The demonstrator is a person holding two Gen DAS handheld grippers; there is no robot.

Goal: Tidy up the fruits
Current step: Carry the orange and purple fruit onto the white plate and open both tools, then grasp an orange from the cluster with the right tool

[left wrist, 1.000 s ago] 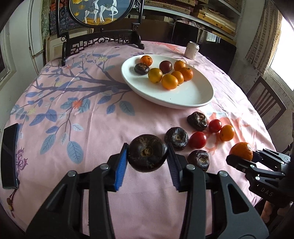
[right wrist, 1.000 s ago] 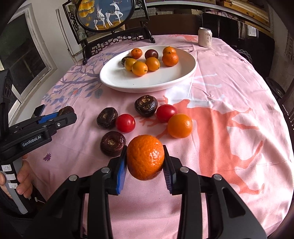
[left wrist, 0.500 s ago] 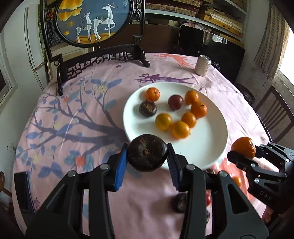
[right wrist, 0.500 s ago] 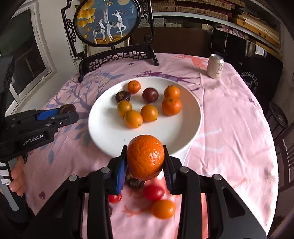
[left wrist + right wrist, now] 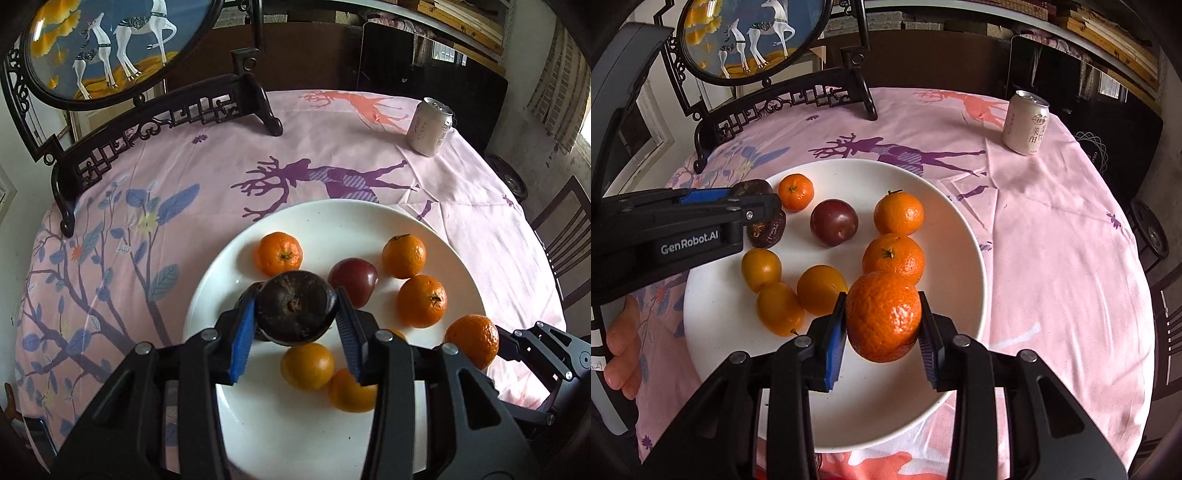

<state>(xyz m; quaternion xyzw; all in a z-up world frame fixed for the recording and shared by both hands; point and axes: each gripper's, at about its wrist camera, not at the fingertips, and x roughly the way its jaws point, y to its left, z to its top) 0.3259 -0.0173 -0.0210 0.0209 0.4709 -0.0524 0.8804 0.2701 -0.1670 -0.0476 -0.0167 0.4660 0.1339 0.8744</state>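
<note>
My left gripper [image 5: 294, 334] is shut on a dark brown wrinkled fruit [image 5: 295, 312] and holds it above the left part of the white plate [image 5: 295, 435], over another dark fruit [image 5: 766, 230]. My right gripper [image 5: 882, 338] is shut on an orange mandarin [image 5: 884, 315] above the plate's right part, close to two mandarins [image 5: 894, 258]. The plate [image 5: 964, 236] also holds a dark red plum [image 5: 833, 222], a small mandarin [image 5: 796, 192] and several yellow-orange fruits [image 5: 820, 290].
A drink can [image 5: 1027, 123] stands at the far right of the pink tablecloth [image 5: 184, 184]. A black carved stand with a round deer picture [image 5: 110, 44] stands at the far left. Chairs [image 5: 565, 236] are beyond the table's right edge.
Both grippers have moved forward over the plate with their fruits still held. The loose fruits on the cloth have dropped out of sight below.
</note>
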